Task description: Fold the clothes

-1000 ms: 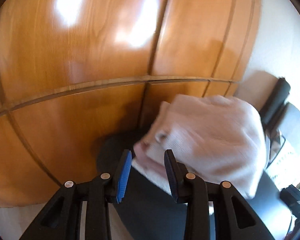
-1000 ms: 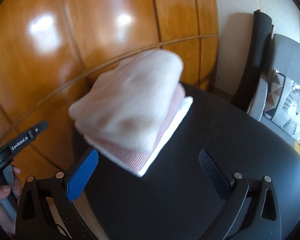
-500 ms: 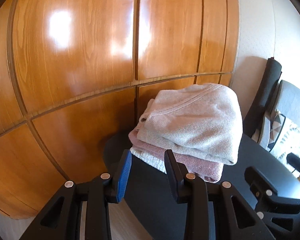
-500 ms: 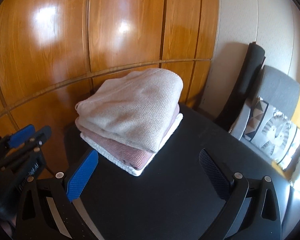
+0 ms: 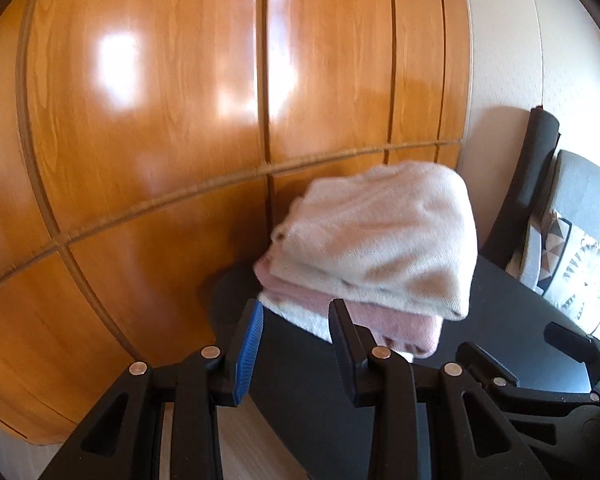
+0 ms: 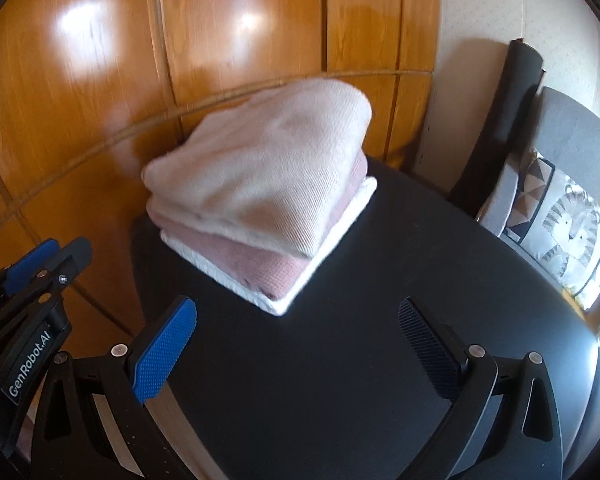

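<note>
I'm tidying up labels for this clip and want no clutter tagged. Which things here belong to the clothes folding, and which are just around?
Belonging to the job:
cream top
pink garment
white garment
black table they are stacked on
left gripper, right gripper, both open and empty

Just around:
wooden cabinet
grey chair
cat cushion

Cream sweater (image 6: 268, 160), pink garment (image 6: 260, 258), black table (image 6: 320, 380), orange-brown wood panelling (image 5: 160, 120)
</note>
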